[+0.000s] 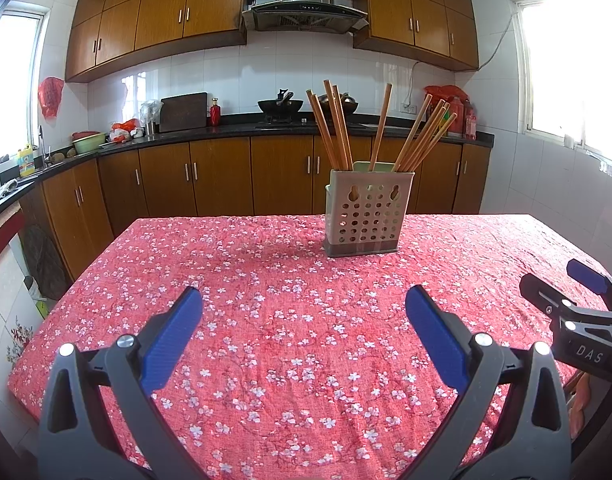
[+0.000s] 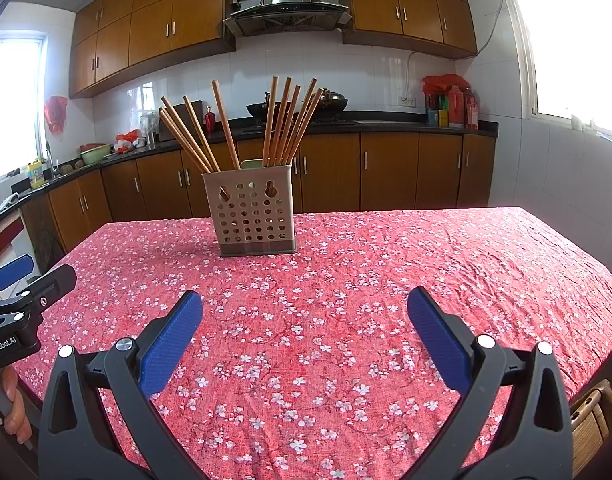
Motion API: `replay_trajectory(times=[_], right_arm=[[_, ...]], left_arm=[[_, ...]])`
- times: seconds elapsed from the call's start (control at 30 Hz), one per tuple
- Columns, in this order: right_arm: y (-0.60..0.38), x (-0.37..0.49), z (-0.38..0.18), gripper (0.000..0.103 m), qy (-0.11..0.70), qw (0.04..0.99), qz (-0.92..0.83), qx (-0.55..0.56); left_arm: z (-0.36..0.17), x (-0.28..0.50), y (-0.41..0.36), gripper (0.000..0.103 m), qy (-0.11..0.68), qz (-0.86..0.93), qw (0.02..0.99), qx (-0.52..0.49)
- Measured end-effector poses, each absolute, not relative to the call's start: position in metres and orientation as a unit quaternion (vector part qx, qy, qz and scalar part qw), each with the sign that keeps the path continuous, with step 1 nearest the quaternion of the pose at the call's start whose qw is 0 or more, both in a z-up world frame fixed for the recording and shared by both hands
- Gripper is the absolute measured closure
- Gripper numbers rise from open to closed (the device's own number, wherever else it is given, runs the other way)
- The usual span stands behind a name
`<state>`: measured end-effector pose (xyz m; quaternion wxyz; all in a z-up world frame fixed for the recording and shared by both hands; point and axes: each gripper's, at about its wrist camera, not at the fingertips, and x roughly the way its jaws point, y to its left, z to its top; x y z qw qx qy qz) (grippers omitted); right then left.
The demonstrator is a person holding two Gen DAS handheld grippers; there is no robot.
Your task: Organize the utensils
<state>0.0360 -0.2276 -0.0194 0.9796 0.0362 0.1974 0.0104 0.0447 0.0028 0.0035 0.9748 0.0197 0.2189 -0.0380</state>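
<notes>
Left hand-held gripper (image 1: 303, 300) jaws spread wide, right hand-held gripper (image 2: 304, 302) likewise

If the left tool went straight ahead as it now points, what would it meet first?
Probably bare tablecloth: the left tool points left of the utensil holder with chopsticks. Depth is uncertain.

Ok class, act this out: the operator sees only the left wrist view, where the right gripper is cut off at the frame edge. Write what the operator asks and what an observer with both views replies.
Operator: Is the right gripper holding anything?
Observer: No. The right gripper is wide open and empty above the tablecloth.
Operator: What is past the table's near right corner?
Observer: A woven cane seat sits just below that corner.
</notes>
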Motion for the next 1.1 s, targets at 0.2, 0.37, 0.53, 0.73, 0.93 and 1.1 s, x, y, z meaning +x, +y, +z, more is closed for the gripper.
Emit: replay_trajectory(times=[0.2,0.37,0.53,0.73,0.93,1.1], right_arm=[[-0.2281,0.036,-0.0192,0.002,0.198,0.98,0.011,0.036],[-0.2278,0.036,-0.019,0.002,0.198,0.98,0.01,0.036],[-0.2282,0.036,-0.019,0.002,0.198,0.98,0.01,0.036],[-0.2282,0.0362,-0.0187,0.002,0.198,0.979,0.011,0.036],[-0.2287,0.036,-0.0186,0.002,0.197,0.98,0.01,0.037],[-0.228,0.0363,-0.0192,0.002,0.198,0.98,0.01,0.037]], left_arm=[[0.0026,0.0445,0.0035,0.004,0.22,-0.038,0.975,0.019],[0.0006,0.0456,0.0046,0.004,0.222,-0.036,0.974,0.015],[0.0005,0.0463,0.0049,0.004,0.223,-0.036,0.974,0.014],[0.0008,0.0468,0.0054,0.004,0.221,-0.034,0.975,0.015],[0.0014,0.0465,0.0039,0.004,0.221,-0.032,0.975,0.017],[0.0021,0.0475,0.0023,0.004,0.222,-0.034,0.974,0.018]])
